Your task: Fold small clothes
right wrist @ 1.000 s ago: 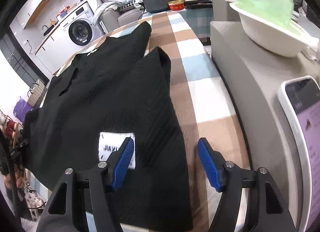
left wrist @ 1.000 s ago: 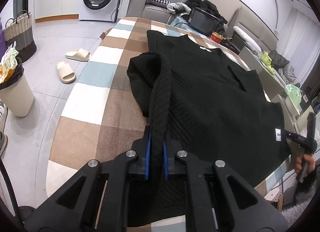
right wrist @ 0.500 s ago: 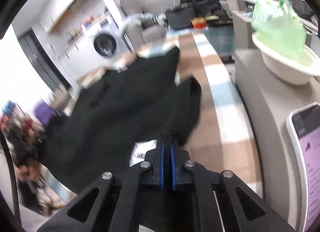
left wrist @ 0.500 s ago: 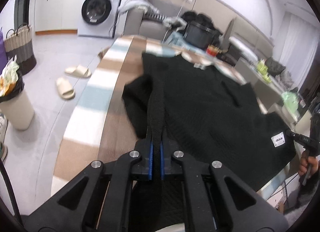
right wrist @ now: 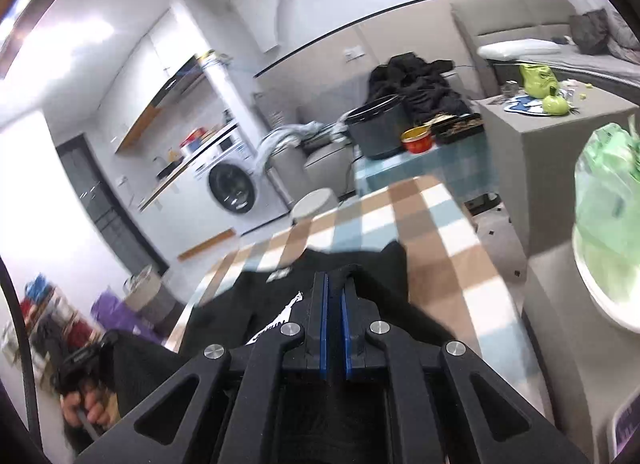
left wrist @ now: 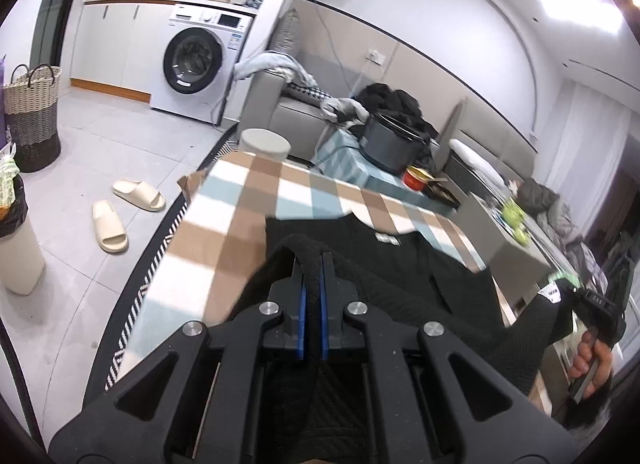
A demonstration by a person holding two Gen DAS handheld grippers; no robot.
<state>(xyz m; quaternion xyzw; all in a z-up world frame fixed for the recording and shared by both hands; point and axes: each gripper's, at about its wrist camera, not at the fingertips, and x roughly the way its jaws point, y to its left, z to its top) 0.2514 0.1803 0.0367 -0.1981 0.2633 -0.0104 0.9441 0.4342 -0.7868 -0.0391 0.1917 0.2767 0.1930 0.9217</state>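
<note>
A black knitted vest (left wrist: 384, 276) lies partly on the checked table (left wrist: 240, 216), its neck end toward the far edge. My left gripper (left wrist: 311, 264) is shut on a fold of the vest's hem and holds it raised over the garment. My right gripper (right wrist: 335, 284) is shut on the other hem corner of the vest (right wrist: 384, 276), near a white label (right wrist: 280, 320), also raised. Each view shows the other gripper at its side edge with cloth hanging from it.
A dark pot (left wrist: 390, 144) and a red bowl (left wrist: 416, 178) stand beyond the table's far end. A grey cabinet (right wrist: 556, 144) and a white basin with a green bag (right wrist: 608, 216) are to the right. Slippers (left wrist: 120, 212) lie on the floor left.
The right gripper closed on the hem. Both grippers lifted the hem and carried it forward toward the neck end, so the table's far edge now shows ahead.
</note>
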